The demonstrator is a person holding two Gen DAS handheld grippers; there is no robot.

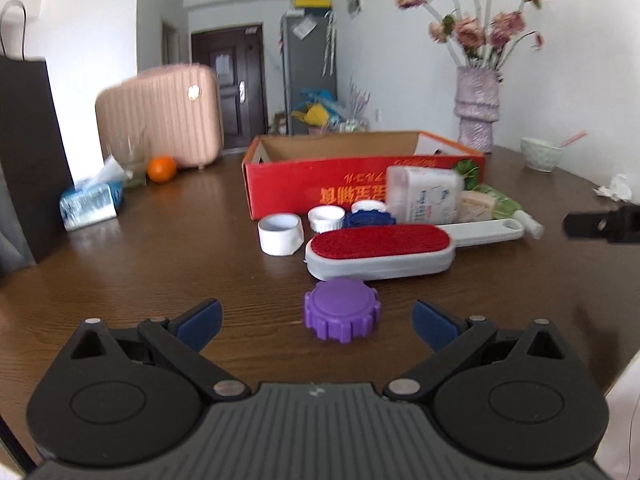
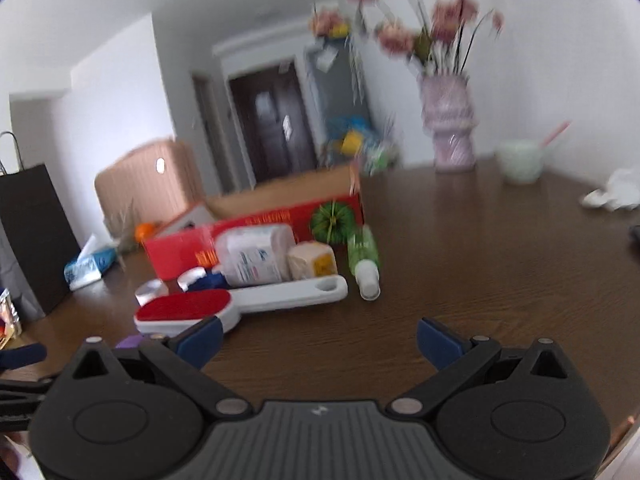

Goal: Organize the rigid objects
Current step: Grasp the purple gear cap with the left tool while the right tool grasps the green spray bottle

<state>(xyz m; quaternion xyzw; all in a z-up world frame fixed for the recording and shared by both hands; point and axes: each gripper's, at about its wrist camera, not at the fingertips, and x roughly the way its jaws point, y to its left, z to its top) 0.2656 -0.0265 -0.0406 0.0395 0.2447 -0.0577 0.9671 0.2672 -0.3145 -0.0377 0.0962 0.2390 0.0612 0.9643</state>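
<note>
A purple ridged lid (image 1: 342,309) lies on the wooden table, between the open fingers of my left gripper (image 1: 318,320) without touching them. Behind it lies a red-and-white lint brush (image 1: 380,250), then a white ring (image 1: 280,234), a white cap (image 1: 326,218), a dark blue lid (image 1: 370,218), a clear plastic jar (image 1: 426,194) and a soap bar (image 1: 478,204). An open red cardboard box (image 1: 320,182) stands at the back. My right gripper (image 2: 318,340) is open over bare table, right of the brush (image 2: 240,304). A green bottle (image 2: 364,258) lies beyond it.
A tissue pack (image 1: 90,204), an orange (image 1: 161,169), a black paper bag (image 1: 28,148) and a pink suitcase (image 1: 160,118) stand at the left. A vase of flowers (image 1: 478,104), a pale bowl (image 1: 542,154) and crumpled paper (image 1: 614,192) sit at the right. Part of the other gripper (image 1: 604,224) shows at the right edge.
</note>
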